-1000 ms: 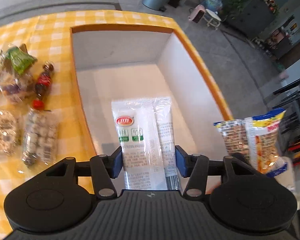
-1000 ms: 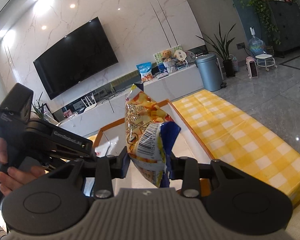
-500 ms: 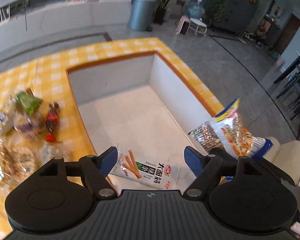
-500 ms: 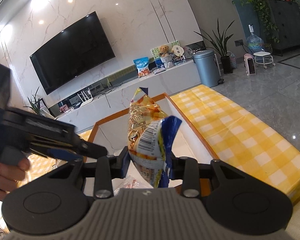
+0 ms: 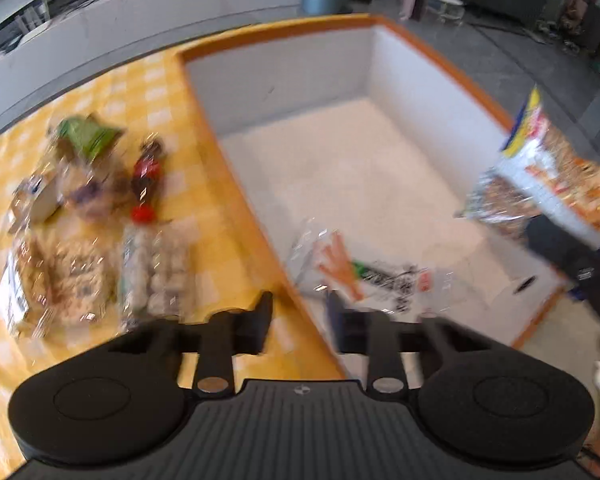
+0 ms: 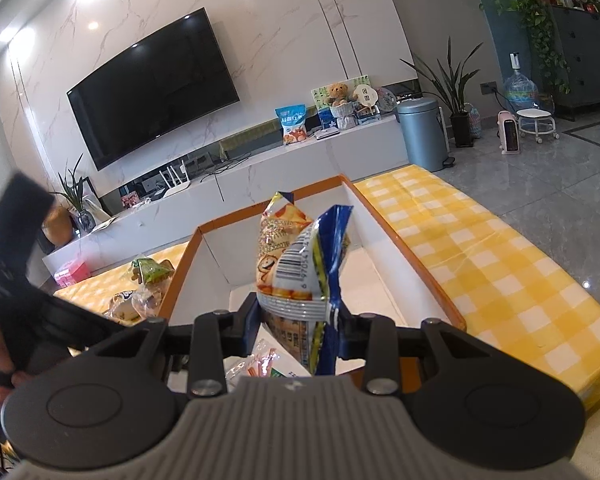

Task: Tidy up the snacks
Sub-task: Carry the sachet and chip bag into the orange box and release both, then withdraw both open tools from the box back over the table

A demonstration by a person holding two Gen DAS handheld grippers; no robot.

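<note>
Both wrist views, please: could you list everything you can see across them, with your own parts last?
box: one, white with orange rim, on table
tablecloth: one, yellow checked, under box
white packet: one, lying inside box
snack pile: several blurred packets, left of box
small bottle: one, dark with red cap, in pile
yellow-blue bag: one, held over box
television: one, black, on wall
bin: one, grey-blue, on floor
left gripper: open, empty
right gripper: shut on bag

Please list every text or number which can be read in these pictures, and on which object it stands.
"6 97054": start of the barcode number on the snack bag held in the right gripper; the rest cannot be read.
Blue bag on the TV counter: white characters, too small to read.
Packet in the box: print blurred.
</note>
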